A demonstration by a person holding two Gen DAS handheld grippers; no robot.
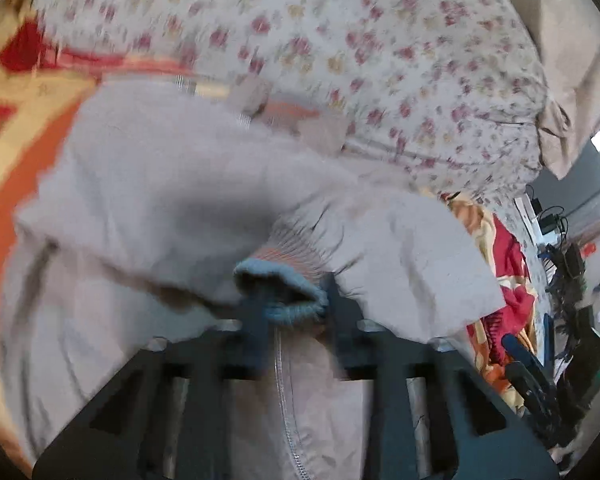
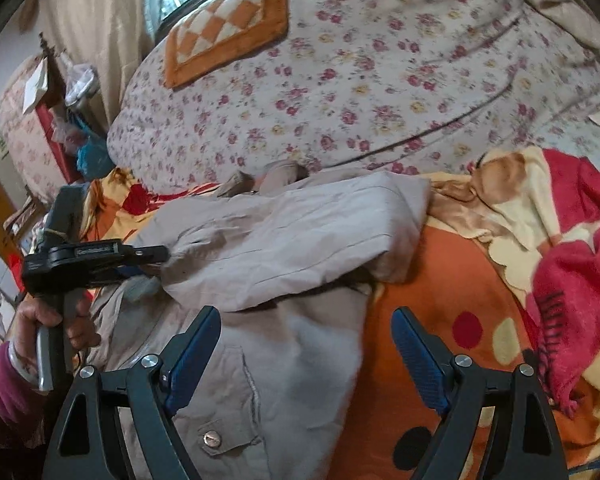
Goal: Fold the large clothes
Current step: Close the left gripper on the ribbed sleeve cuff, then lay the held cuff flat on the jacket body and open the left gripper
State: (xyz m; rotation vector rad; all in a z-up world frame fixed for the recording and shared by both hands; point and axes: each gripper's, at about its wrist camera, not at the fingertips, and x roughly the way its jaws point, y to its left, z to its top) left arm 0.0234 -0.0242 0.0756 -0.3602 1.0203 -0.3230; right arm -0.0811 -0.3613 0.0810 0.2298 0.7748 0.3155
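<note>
A pale beige jacket (image 2: 260,248) lies spread on a bed, over an orange blanket (image 2: 432,296) with coloured spots, so you have a flat surface to fold on. Behind it sits a bulky floral quilt (image 2: 360,92).

Your left gripper (image 1: 296,304) has its jaws drawn in close on the blue knit cuff (image 1: 278,292) at the end of one sleeve (image 1: 400,256). The cuff sits pinched between them, which looks like a firm enough hold to carry the sleeve across the body of the jacket. In the right wrist view, that sleeve already lies over the chest, with your hand (image 2: 48,320) on the left gripper's handle at the jacket's left edge.

Your right gripper (image 2: 306,352) is spread wide and holds nothing. It hovers above the jacket's right edge near a snap pocket (image 2: 220,428), probably ready to take the next part.
</note>
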